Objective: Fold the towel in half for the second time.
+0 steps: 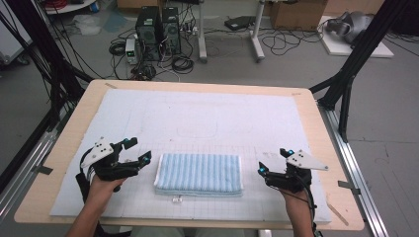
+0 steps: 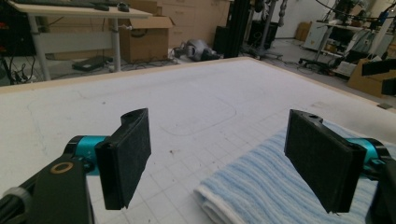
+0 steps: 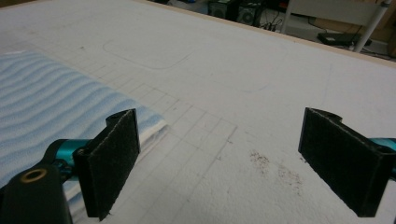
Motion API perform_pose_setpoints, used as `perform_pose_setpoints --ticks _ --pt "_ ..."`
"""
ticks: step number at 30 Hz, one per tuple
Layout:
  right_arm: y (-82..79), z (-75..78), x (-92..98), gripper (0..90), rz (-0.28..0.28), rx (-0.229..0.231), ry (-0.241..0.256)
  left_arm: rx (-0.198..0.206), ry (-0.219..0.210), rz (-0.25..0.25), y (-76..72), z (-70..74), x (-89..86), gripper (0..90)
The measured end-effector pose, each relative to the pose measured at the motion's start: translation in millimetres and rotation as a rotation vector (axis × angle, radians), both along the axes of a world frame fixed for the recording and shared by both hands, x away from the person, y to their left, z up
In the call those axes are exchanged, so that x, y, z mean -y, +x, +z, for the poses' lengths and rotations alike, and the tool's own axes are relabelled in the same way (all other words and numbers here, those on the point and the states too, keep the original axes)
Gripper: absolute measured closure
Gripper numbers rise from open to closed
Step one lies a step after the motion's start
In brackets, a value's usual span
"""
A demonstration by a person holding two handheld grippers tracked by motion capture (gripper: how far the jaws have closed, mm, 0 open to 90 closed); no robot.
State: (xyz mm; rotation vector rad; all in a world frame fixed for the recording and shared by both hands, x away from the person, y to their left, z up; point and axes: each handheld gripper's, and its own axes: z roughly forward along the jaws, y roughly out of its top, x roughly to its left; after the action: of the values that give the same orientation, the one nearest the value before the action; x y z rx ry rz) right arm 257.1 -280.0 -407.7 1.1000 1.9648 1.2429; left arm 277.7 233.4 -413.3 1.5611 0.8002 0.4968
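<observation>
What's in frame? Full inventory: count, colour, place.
folded towel: 1, blue-white striped, near centre of mat, between the grippers
mat: 1, white, gridded, covering the table
table: 1, light wood, rim showing around mat
computer towers: 2, black, floor beyond table
cardboard box: 1, brown, floor at far right
left gripper: 1, black, open, left of towel
right gripper: 1, black, open, right of towel

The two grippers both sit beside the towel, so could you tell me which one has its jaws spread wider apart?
The left gripper: its jaws stand clearly farther apart than those of the right gripper, beside the folded blue towel.
</observation>
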Motion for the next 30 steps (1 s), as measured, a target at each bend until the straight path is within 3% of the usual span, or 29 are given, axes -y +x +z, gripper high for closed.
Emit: perform_pose_setpoints --ticks 4,16,30 --pt "-5.0 0.9 3.7 11.8 -0.011 0.003 -0.009 -0.019 -0.036 0.012 -6.6 -1.2 -9.3 18.9" --pt "-7.3 -3.1 2.1 11.8 -0.010 -0.007 -0.012 -0.027 -0.002 0.045 -8.4 0.3 -17.6 18.9" --pt "-8.7 -7.0 3.2 11.8 -0.016 -0.009 -0.006 -0.048 0.023 0.044 -6.1 -0.5 -15.6 19.6"
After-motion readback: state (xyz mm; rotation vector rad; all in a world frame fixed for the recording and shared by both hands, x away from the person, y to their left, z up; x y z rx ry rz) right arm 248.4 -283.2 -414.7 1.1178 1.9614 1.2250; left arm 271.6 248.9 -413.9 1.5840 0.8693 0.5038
